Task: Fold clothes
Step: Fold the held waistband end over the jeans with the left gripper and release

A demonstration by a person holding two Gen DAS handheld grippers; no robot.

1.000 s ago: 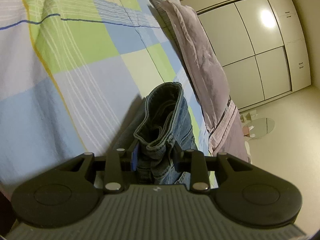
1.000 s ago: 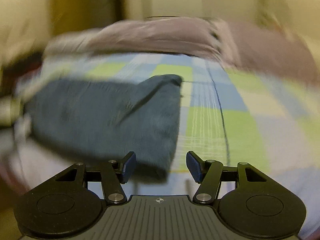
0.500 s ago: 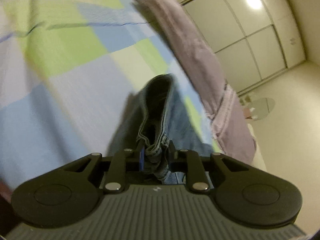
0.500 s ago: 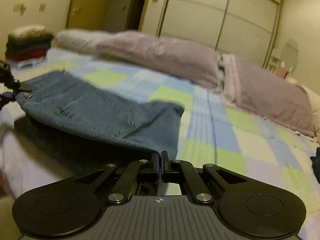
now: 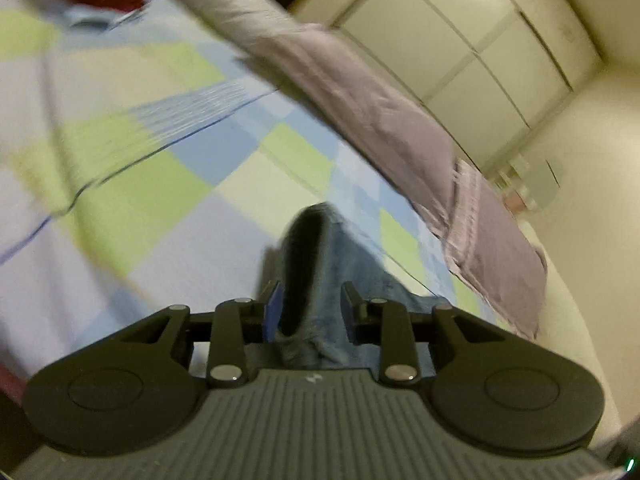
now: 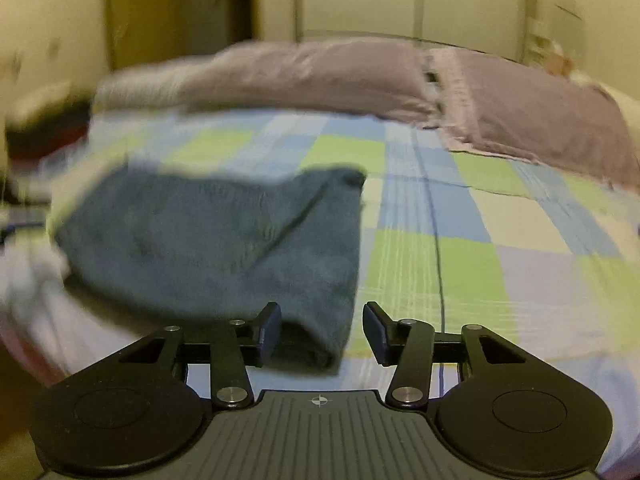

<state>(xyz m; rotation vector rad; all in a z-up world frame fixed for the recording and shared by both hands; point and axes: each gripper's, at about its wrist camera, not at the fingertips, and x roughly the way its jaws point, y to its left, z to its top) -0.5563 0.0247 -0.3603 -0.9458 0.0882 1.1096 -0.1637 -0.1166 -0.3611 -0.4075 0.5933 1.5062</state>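
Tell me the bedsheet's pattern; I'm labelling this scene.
Checked blocks of light green, blue and white on the bedsheet, clearest in the right wrist view.

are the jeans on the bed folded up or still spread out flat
Folded. In the right wrist view the jeans lie as a compact doubled block on the checked bedspread, with a thick rounded edge between the open right gripper fingers.

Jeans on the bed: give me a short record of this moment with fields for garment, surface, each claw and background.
garment: jeans, folded, lying on the bed
surface: checked bedsheet in green, blue and white
left claw: open, denim between its fingers
right claw: open, at the near corner of the jeans
background: purple quilt along the far side, pale wardrobe behind
image quality: both views blurred
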